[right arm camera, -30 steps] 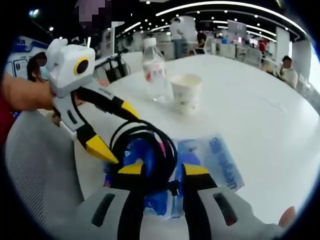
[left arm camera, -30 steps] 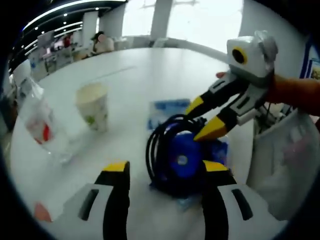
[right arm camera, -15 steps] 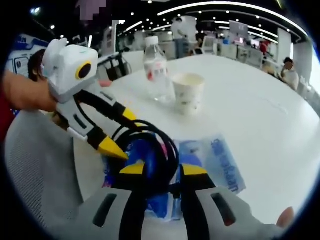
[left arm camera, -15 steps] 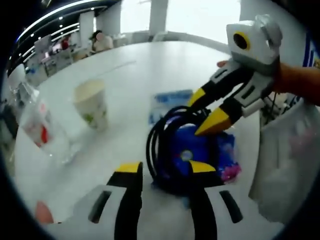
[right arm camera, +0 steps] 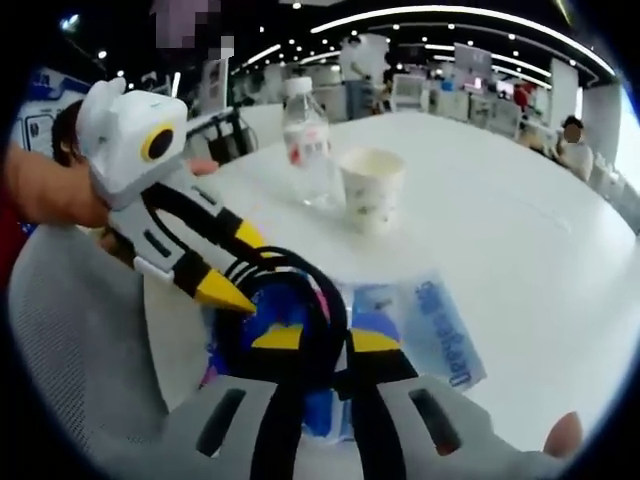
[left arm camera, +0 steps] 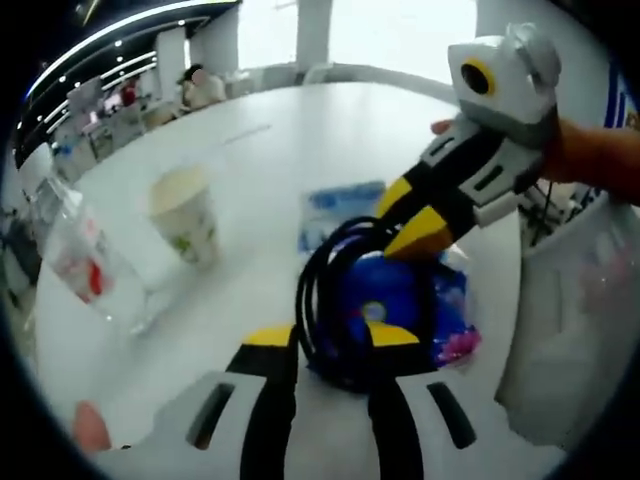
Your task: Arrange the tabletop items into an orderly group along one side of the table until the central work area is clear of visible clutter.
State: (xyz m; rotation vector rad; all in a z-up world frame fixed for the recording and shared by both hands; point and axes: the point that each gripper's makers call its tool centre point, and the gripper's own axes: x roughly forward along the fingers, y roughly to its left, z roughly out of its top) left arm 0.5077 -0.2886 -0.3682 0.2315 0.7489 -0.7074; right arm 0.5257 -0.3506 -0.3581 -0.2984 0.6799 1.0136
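Left gripper (left arm camera: 332,338): jaws drawn close on the near side of the black cable coil (left arm camera: 345,300), pinching its strands.
Right gripper (right arm camera: 325,340): jaws narrowed on the coil's opposite side, clamped on the strands; seen from the left gripper view, reaching in from the right with yellow tips at the coil's far rim.
Black cable coil: lying on a blue packet (left arm camera: 440,310) near the tabletop (left arm camera: 300,150) edge, held between both grippers.
Blue-and-white sachet (right arm camera: 440,330): flat, just beyond the coil.
Paper cup (left arm camera: 185,215): upright, apart from the coil.
Water bottle (right arm camera: 305,145): upright, just beside the cup.
Open room: broad bare white surface beyond cup and sachet.
Edge: grey mesh chair back (right arm camera: 70,340) close against the rim beside the coil.
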